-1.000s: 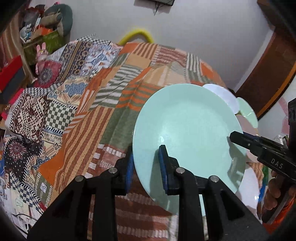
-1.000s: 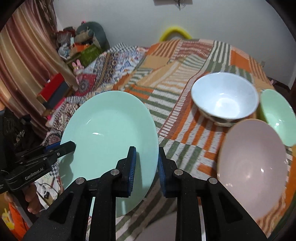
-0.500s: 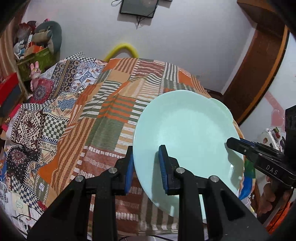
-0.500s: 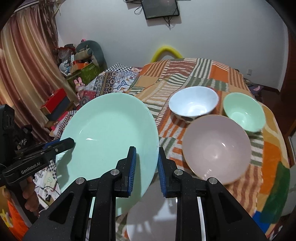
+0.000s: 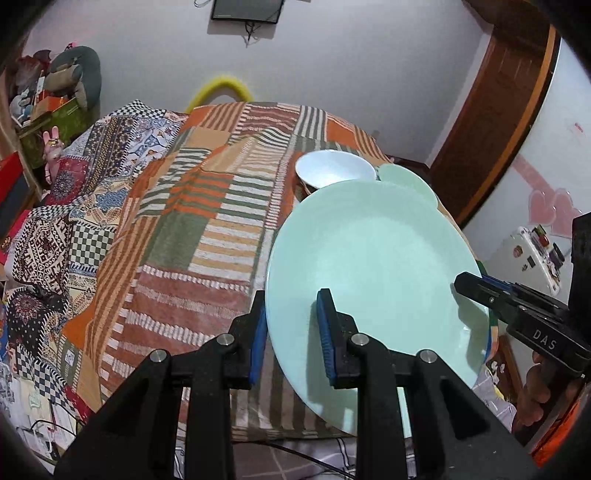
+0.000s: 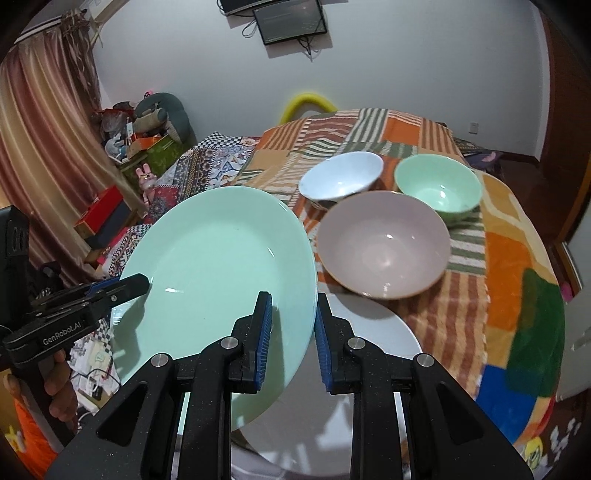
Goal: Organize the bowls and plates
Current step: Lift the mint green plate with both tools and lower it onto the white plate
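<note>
A large mint-green plate (image 5: 369,266) (image 6: 221,258) hangs in the air, tilted, with both grippers holding it. My left gripper (image 5: 291,332) is shut on its left rim, and in the right wrist view it shows at the plate's far-left edge (image 6: 136,284). My right gripper (image 6: 293,332) is shut on the opposite rim, and in the left wrist view it shows at the right (image 5: 476,288). Beneath the plate's right side lies a white plate (image 6: 388,325). Beyond it stand a mauve bowl (image 6: 384,243), a white bowl (image 6: 340,177) (image 5: 332,168) and a green bowl (image 6: 437,186) (image 5: 402,177).
A patchwork cloth (image 6: 498,258) (image 5: 207,229) covers the surface under the dishes. Boxes and toys (image 6: 147,147) are piled by a curtain at the left. A screen (image 6: 288,22) hangs on the far wall, and a wooden door frame (image 5: 491,122) stands at the right.
Both grippers have drawn back and slightly up with the green plate still held. All the bowls and the white plate have come into fuller view.
</note>
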`<state>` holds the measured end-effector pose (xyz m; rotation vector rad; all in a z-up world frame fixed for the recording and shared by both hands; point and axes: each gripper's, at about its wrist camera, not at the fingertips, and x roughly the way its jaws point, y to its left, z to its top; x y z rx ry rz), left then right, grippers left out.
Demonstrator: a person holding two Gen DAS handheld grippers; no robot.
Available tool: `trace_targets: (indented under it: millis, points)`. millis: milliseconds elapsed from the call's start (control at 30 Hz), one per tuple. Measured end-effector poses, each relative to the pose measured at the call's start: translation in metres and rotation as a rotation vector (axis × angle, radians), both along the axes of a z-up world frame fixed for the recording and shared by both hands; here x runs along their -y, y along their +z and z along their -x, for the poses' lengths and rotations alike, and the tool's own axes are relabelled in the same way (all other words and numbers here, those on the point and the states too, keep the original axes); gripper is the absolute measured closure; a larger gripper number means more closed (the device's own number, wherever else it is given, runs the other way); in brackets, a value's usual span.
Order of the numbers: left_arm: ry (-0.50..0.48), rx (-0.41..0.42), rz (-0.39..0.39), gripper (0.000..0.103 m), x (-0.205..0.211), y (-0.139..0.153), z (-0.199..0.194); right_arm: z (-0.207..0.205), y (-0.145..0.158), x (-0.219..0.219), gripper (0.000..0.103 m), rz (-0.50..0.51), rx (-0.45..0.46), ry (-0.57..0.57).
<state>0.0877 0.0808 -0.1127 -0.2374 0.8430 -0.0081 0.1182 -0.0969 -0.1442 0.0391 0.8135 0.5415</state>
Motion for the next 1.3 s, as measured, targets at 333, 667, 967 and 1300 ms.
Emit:
trace_targets:
  millis: [333,667,967,1300]
  points:
    - [-0.040,-0.060,-0.018,0.079,0.026,-0.015,0.004,0.014,-0.013,0.025,0.082,-0.016,-0.031,-0.032]
    - [-0.083,-0.135,-0.023,0.079,0.046,-0.038,0.003,0.025,-0.034,0.042,0.082,-0.020,-0.096,-0.069]
    - [-0.119,-0.214,-0.038,0.079,0.061,-0.061,-0.006,0.027,-0.057,0.054,0.082,-0.024,-0.166,-0.100]
    - [-0.151,-0.280,-0.033,0.079,0.074,-0.081,-0.023,0.025,-0.072,0.067,0.082,-0.034,-0.222,-0.138]
